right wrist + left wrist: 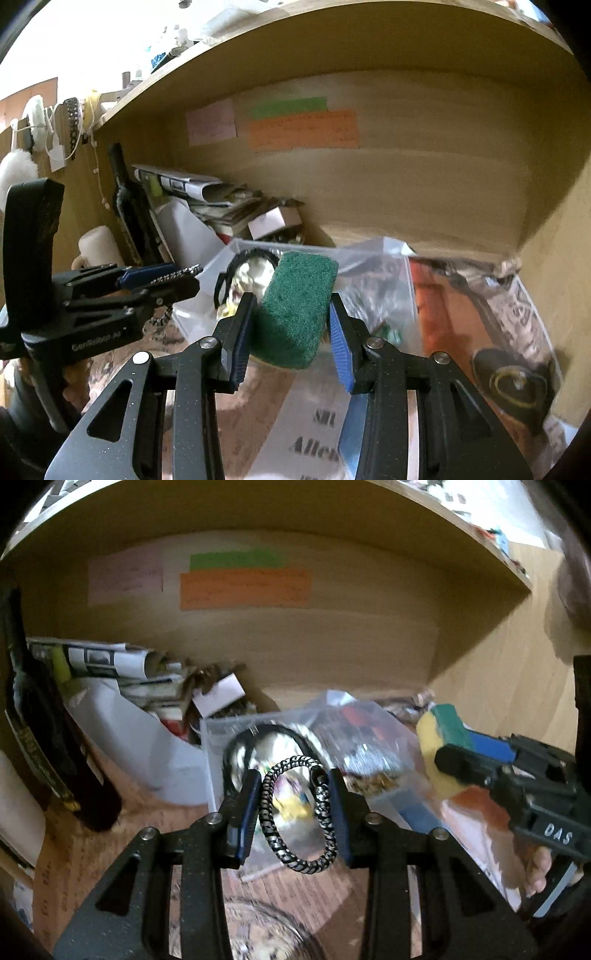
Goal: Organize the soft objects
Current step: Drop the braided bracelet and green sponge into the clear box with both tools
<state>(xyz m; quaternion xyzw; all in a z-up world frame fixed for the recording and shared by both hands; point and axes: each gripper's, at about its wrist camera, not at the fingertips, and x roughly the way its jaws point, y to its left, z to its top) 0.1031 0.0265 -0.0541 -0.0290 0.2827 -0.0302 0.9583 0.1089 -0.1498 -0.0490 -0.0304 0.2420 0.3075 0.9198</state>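
Observation:
A black-and-silver braided loop [266, 812] hangs upright between the blue pads of my left gripper [294, 777], which is shut on its two sides. From the right wrist view this loop [181, 272] shows edge-on in the left gripper [184, 277], at the left. My right gripper [291, 301] is shut on a sponge [299, 310] with a green scouring face; its yellow body [434, 738] is visible in the left wrist view, where the right gripper [448, 755] reaches in from the right. Both grippers are held above the cluttered desk inside a wooden alcove.
A clear plastic box [218, 746] holding a black cord and small items sits just ahead, with a clear zip bag [384, 280] beside it. At left are a dark bottle [48, 738] and folded newspapers [110, 661]. A glass bowl [258, 934] lies below. A wooden shelf [461, 554] hangs overhead.

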